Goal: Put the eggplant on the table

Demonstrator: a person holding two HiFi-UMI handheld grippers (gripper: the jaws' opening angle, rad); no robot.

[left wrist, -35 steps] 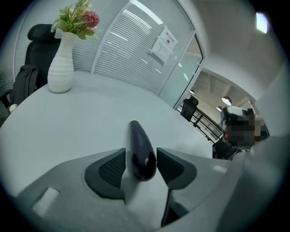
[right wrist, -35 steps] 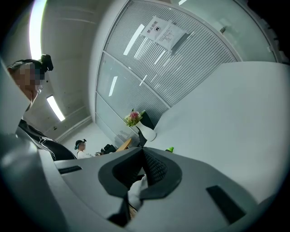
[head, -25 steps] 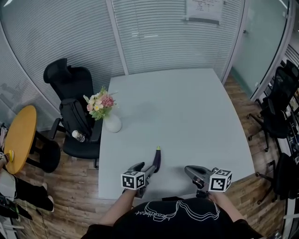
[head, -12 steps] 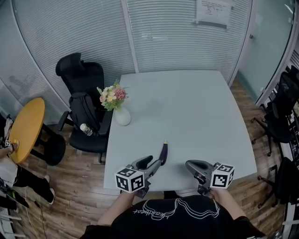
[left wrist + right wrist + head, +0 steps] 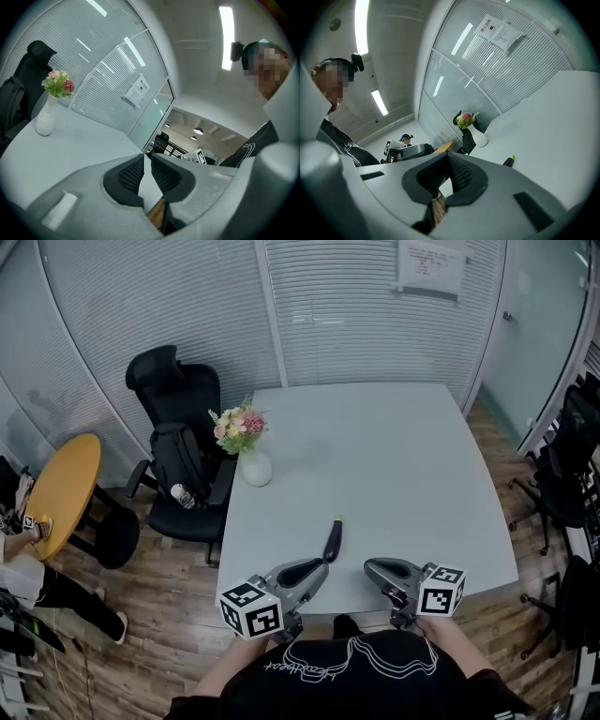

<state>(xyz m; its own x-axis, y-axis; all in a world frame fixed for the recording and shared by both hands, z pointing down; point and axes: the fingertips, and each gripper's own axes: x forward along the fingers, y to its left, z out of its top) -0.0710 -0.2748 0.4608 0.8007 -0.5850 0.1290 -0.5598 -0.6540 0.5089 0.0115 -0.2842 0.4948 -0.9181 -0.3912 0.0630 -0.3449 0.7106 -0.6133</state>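
**Head view.**
- Eggplant [image 5: 333, 540]: lies flat on the counter [image 5: 403, 456], near its front edge, touched by nothing. The placing looks done.
- Left gripper [image 5: 314, 570]: just short of the eggplant's near end, apart from it.
- Right gripper [image 5: 371, 568]: beside the left one, also clear.
- Advice for the step in hand: draw both grippers straight back. The eggplant is rounded and sits close to the edge, so a nudge could roll it.
- Vase of flowers [image 5: 253, 465]: at the counter's left edge, well apart.

**Left gripper view.**
- Fingers [image 5: 132, 174]: have just been closing. They are now almost together with a slit left at the tips and nothing between them.

**Right gripper view.**
- Fingers [image 5: 461, 176]: clenched together and empty.
- The eggplant's tip shows beyond them on the counter.
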